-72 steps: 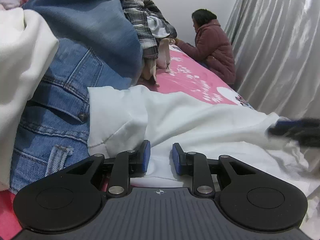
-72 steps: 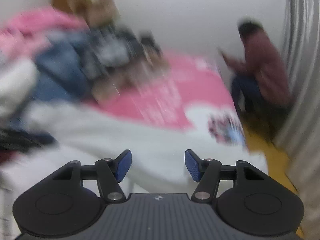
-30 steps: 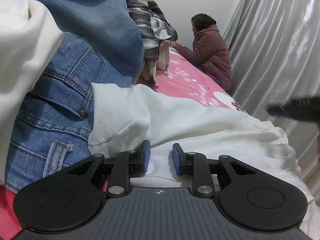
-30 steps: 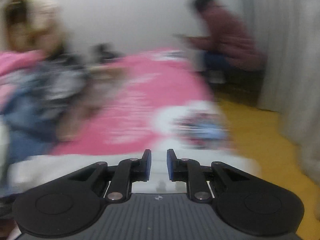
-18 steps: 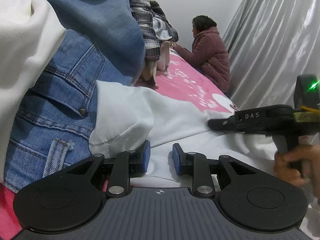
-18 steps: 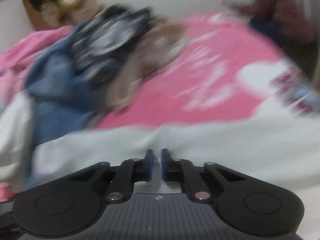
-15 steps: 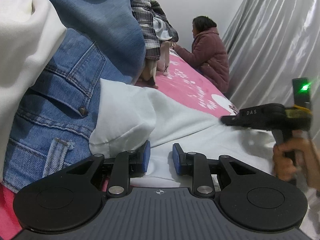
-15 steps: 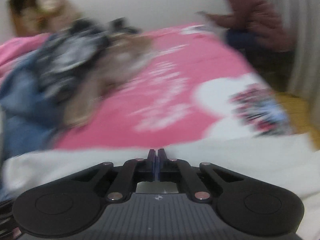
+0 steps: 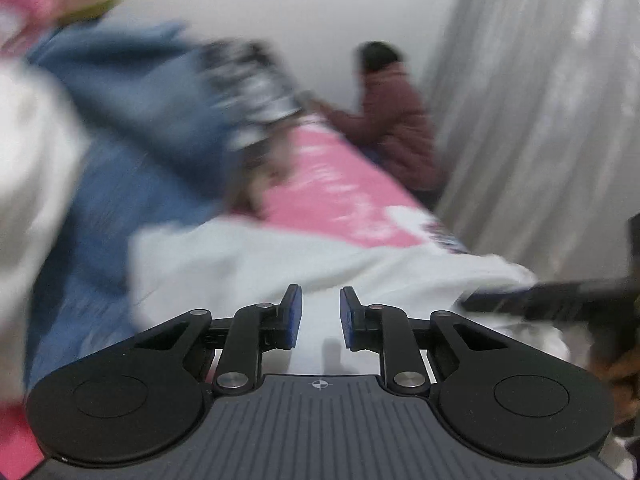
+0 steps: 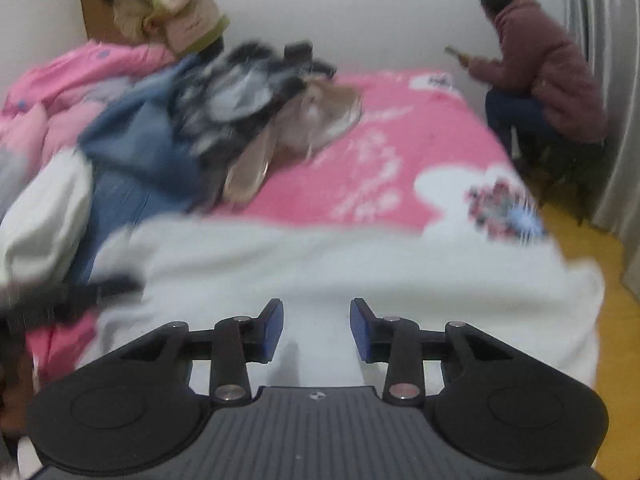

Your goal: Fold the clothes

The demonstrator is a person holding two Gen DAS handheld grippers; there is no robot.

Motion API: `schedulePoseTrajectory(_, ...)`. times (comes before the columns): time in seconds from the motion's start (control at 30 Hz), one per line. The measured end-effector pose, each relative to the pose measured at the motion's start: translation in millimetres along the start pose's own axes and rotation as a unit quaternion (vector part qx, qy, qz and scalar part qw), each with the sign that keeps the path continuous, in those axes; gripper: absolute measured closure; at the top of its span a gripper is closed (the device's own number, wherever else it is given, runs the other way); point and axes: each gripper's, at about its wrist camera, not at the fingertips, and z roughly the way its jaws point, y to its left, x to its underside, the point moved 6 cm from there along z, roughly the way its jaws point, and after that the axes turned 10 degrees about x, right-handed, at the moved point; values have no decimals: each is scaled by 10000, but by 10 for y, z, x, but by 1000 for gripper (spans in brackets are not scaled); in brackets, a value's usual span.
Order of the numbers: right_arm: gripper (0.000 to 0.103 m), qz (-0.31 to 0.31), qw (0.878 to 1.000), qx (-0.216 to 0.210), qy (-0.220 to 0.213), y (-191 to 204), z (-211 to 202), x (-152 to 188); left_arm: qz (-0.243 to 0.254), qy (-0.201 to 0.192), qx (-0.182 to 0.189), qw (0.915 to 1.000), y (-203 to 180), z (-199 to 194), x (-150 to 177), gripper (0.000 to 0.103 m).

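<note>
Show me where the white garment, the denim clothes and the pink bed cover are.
white garment [image 10: 360, 264]: right wrist view, its broad flat middle.
denim clothes [image 10: 136, 152]: right wrist view, blue fabric in the pile.
pink bed cover [image 10: 392, 152]: right wrist view, bare patterned stretch.

Home bedroom, pink patterned bedspread [image 10: 400, 152], heaped clothes [image 10: 168, 128], silvery curtain [image 9: 540, 100], plain white wall [image 10: 360, 8]

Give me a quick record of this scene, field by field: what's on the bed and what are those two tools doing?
surface: pink bed cover
garment in front: white garment, spread across the near edge
pile: jeans and other clothes, far left
left gripper: fingers apart, nothing between them, over the white garment
right gripper: fingers apart, just opened, nothing held
background: person in dark red jacket, crouched by the curtain
</note>
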Motion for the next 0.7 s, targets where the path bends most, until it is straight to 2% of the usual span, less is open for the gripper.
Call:
schedulePoseTrajectory(0.07,64,41,9999,69,149,-10,31,139,-33,150,275,9995,-97,204,-68,85)
schedulePoseTrajectory(0.1,64,76,9998,72,145,-36,11,204,-55,227,412,9989,-143,307,-101,89)
schedulePoseTrajectory(0.17,64,149,9998,94,110,-67,-32,269,-146,442,692,9965,-181,549,-153,89)
schedulePoseTrajectory(0.3,64,247,9995,186,67,-87,-68,323,-255,880,742,9930,-86,1017,-190,93)
schedulePoseTrajectory(0.37,64,297,9994,201,18,-112,-84,368,-422,1227,469,9904,132,1181,-112,95)
schedulePoseTrajectory(0.4,64,324,9993,204,9,-126,-101,382,-501,1279,287,9901,280,1238,-87,100)
schedulePoseTrajectory(0.47,65,396,9990,186,1,-172,-152,433,-778,1075,144,9910,591,1247,-112,99)
schedulePoseTrajectory(0.57,65,494,9987,137,2,-228,-195,463,-1202,708,-654,9880,959,1148,-241,99)
schedulePoseTrajectory(0.67,65,481,9987,168,-19,-228,-210,475,-1051,558,-1357,9836,988,1000,-357,103)
schedulePoseTrajectory(0.7,64,464,9987,185,-32,-223,-213,479,-915,467,-1425,9845,915,937,-387,103)
